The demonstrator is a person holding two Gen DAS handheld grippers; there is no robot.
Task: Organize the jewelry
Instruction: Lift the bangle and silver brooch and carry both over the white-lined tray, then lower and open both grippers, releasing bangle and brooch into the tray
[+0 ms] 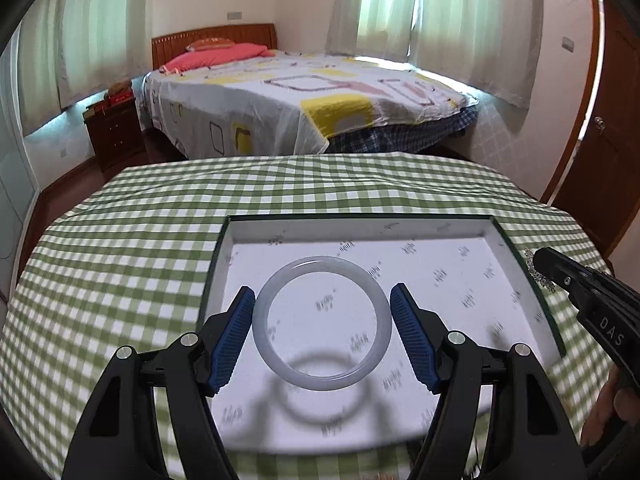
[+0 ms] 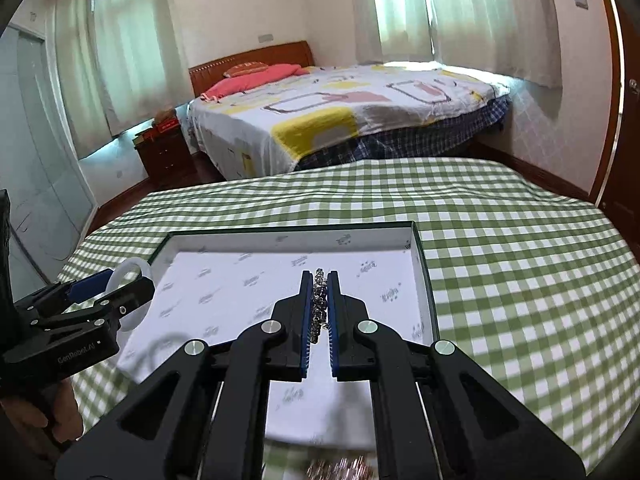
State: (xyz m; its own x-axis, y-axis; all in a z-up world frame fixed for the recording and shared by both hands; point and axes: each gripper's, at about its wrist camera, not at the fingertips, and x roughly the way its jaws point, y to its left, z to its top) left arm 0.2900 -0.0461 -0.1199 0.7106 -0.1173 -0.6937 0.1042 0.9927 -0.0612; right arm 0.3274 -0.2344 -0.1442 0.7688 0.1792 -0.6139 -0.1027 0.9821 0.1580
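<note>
Your left tongs (image 1: 322, 326) clasp the pale translucent jade bangle (image 1: 322, 323) loosely — it could slip and crack — while your right tongs (image 2: 320, 280) pinch the sparkly silver chain (image 2: 319, 304) over the white-lined box (image 2: 424, 276).

Tray (image 2: 424, 280) near edge hidden behind right claw (image 2: 320, 312); blurred shiny cluster (image 2: 340, 468) at bottom edge unidentifiable; tray print marks too blurred to read.
</note>
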